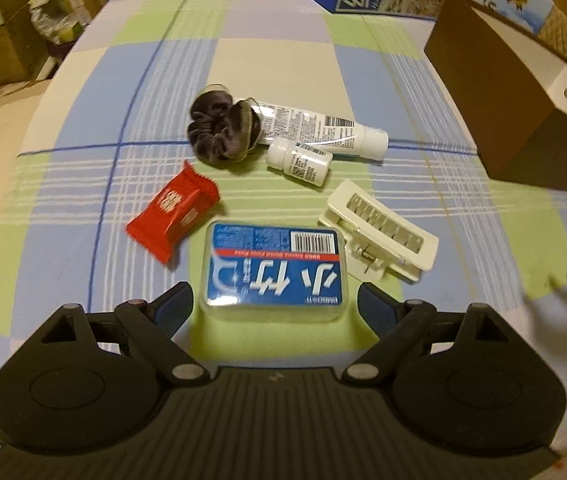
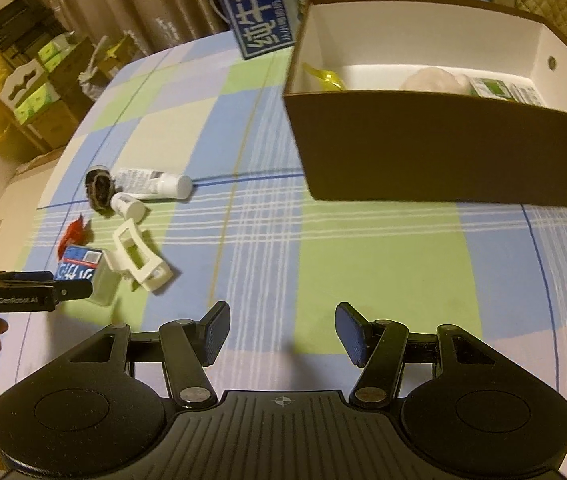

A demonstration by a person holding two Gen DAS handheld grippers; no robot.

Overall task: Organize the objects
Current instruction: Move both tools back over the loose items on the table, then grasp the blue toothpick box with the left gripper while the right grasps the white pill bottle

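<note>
The left gripper (image 1: 275,304) has its jaws spread wide, a blue pad on either side of the clear plastic case with a blue-and-white label (image 1: 276,271), not yet pressing it; the case lies flat on the checked blue-and-green tablecloth (image 1: 283,60), just beside the cream plastic hair claw (image 1: 379,232) and the red snack packet (image 1: 173,216). This looks like the approach to a pick: next the jaws need to close squarely on the case's long sides before lifting. The right gripper (image 2: 283,336) hangs open and empty over bare cloth, short of the brown, white-lined open box (image 2: 443,152), likely the destination.
</note>
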